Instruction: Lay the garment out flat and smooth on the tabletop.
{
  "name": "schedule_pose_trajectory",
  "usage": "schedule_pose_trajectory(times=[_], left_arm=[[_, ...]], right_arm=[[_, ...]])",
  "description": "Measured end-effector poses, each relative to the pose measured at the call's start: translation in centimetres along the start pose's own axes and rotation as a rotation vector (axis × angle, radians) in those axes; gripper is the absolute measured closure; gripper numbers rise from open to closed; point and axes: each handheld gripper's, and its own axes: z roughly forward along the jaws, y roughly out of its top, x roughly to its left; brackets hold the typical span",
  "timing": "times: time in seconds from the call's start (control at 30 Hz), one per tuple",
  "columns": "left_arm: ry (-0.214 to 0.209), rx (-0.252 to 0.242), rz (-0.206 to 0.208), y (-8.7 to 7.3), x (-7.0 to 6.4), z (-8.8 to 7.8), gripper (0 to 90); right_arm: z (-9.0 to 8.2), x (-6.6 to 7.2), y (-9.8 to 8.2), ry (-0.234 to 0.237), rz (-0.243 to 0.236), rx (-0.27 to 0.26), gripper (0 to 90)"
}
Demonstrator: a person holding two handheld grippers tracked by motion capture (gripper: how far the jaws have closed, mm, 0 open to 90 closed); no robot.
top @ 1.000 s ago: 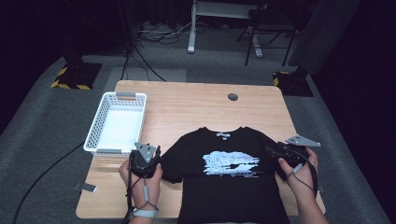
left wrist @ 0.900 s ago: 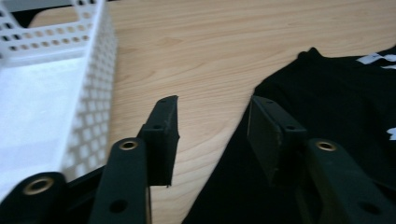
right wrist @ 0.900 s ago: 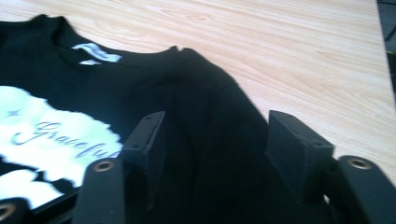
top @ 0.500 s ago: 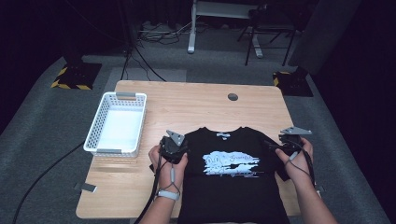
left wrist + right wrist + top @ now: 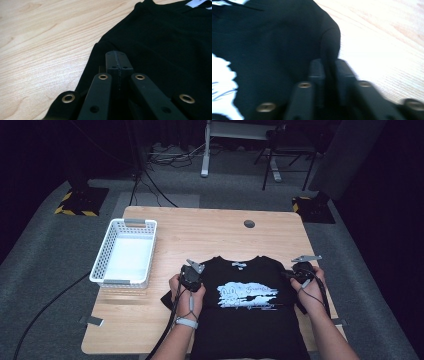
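One black shirt (image 5: 247, 310) is spread at the table's (image 5: 210, 227) near edge, right of centre. The left gripper (image 5: 117, 65) is pinched shut on the shirt's left shoulder fold; the right gripper (image 5: 329, 68) is clamped on the right sleeve fold. The step in hand appears to be folding: both pinches are best lifted together and evenly. One white basket (image 5: 125, 254) is counted, near the left edge.
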Motion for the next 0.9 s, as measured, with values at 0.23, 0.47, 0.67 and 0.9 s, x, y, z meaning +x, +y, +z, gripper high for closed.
schedule_pose_trajectory(times=[0.23, 0.47, 0.67, 0.9], left_arm=[[0.003, -0.089, 0.001, 0.9, -0.2, -2.2, 90.0], [0.007, -0.118, -0.001, 1.4, 0.3, -2.7, 90.0], [-0.027, -0.066, -0.057, 0.6, 0.6, -1.2, 55.4], [-0.053, 0.008, -0.054, 0.6, 0.5, 0.8, 40.5]], right_arm=[[-2.0, 0.6, 0.3, -0.005, -0.005, -0.069, 85.7], [-3.5, 0.2, 0.8, -0.018, 0.01, -0.103, 85.8], [-2.9, -0.1, 0.7, -0.018, 0.018, -0.078, 85.4], [-3.1, -0.1, 0.4, -0.015, 0.016, -0.079, 85.4]])
